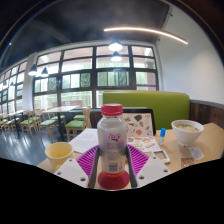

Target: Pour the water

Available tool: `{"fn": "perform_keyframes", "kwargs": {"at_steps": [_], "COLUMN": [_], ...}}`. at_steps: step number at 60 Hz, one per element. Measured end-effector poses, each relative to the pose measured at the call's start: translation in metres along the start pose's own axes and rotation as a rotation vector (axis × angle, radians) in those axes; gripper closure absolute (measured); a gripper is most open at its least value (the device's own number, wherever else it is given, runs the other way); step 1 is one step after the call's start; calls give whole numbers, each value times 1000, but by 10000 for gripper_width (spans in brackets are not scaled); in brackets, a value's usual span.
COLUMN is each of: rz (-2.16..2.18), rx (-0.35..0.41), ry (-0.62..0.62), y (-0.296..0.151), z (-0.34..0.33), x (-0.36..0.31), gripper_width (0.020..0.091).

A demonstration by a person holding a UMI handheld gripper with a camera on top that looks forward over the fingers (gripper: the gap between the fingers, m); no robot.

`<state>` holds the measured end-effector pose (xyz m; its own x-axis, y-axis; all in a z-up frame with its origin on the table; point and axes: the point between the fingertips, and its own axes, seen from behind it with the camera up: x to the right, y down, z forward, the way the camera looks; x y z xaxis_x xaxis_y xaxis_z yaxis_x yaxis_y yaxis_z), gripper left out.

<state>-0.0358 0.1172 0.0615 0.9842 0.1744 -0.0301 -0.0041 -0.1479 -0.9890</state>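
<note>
Gripper view puts the bottle [112, 146] right between your two fingers, upright, red cap on top and a pinkish-red liquid showing at its base. The pink pads [88, 160] sit close against its sides at about label height, so you appear to have it clamped, though whether both pads truly press cannot be confirmed from this angle. The gripper [112, 168] is narrowed to the bottle's width.

Expect a thin plastic bottle: light to middling in weight, with walls that give if you squeeze hard and a smooth label that may slip. Holding at mid-body, where you are, is a sound choice; it keeps the neck free and the weight balanced for tipping. The cap looks still on, so pouring cannot start until it is off.

Your hand holds the tool level, pointing straight ahead across the table [205, 140], with the bottle vertical.

Just to the left stands a cup [59, 153] of yellowish drink, the likely target. To the right a bowl [186, 130] rests on the table, with a leaflet [145, 144] between it and the bottle. Beyond them stand a green bench [160, 105] and large windows.
</note>
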Motion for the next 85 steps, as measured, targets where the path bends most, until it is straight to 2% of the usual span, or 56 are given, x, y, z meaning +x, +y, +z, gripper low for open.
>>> {"fn": "perform_keyframes", "kwargs": {"at_steps": [11, 12, 20, 31, 36, 43, 45, 46, 49, 56, 85], "rz": [-42, -43, -19, -17, -11, -2, -2, 1, 1, 2, 2], "rx": [-54, -48, -35, -28, -15, 51, 76, 95, 134, 131, 131], "ry": [11, 7, 2, -4, 0, -8, -11, -8, -18, -38, -38], "y": [7, -2, -3, -2, -5, -16, -22, -11, -32, -31, -31], "z": [10, 2, 2, 2, -1, -8, -10, -9, -19, -20, -20], "x": [4, 20, 19, 24, 21, 21, 17, 4, 18, 14, 14], "gripper_width": [626, 627, 608, 549, 479, 309, 279, 272, 262, 280, 275]}}
